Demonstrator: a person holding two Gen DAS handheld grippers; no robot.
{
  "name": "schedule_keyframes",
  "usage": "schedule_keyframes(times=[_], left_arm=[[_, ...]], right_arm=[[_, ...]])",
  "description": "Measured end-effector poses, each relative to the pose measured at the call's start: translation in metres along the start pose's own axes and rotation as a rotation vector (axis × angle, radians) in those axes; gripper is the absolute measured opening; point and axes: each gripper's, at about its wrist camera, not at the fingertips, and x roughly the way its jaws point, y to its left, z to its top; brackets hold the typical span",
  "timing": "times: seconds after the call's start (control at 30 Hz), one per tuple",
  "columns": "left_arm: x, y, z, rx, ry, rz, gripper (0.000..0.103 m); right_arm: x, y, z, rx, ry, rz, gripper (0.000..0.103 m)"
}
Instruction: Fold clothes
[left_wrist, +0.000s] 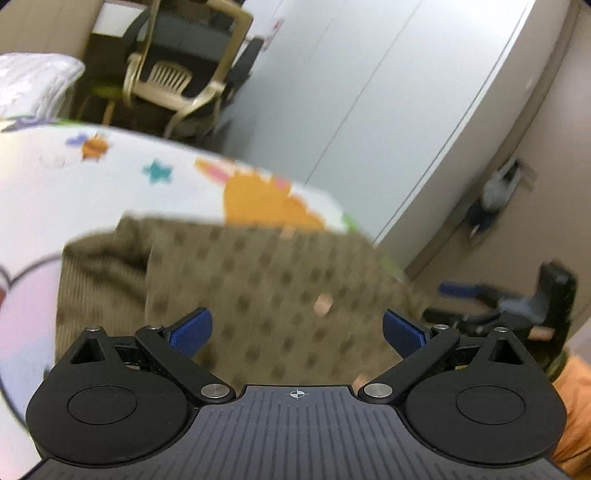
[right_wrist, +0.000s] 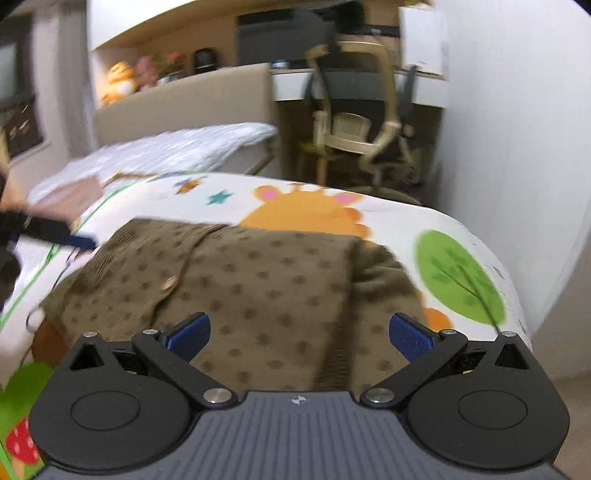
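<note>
Cardigan (right_wrist: 258, 288) folded on bed (right_wrist: 461, 229)

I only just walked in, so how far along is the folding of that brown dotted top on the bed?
Partly done: the brown cardigan lies on the cartoon sheet with its sides apparently folded inward. Nothing is in hand; left gripper and right gripper are both open above it. Further folds probably remain.

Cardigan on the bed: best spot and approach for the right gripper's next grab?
Probably the ribbed sleeve lying along the cardigan's right edge. It sits bunched and raised over the sheet, so the fingers can pinch it without digging under flat fabric. Come from the right side, low, with the open right gripper straddling the fold. Blur hides the finer detail of the edge.
</note>
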Motion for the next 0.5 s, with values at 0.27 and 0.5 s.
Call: schedule_keyframes(times=[0.27,0.5], left_arm=[[0.019,0.009,-0.004,-0.041,0.057,0.019,0.101],[0.031,0.018,0.03,-0.099,-0.014,-0.028,0.101]], right_arm=[[0.021,0.017,0.022,-0.022,-0.044,0.03,0.103],[0.072,0.003,0.048,0.097,-0.016,0.104,0.103]])
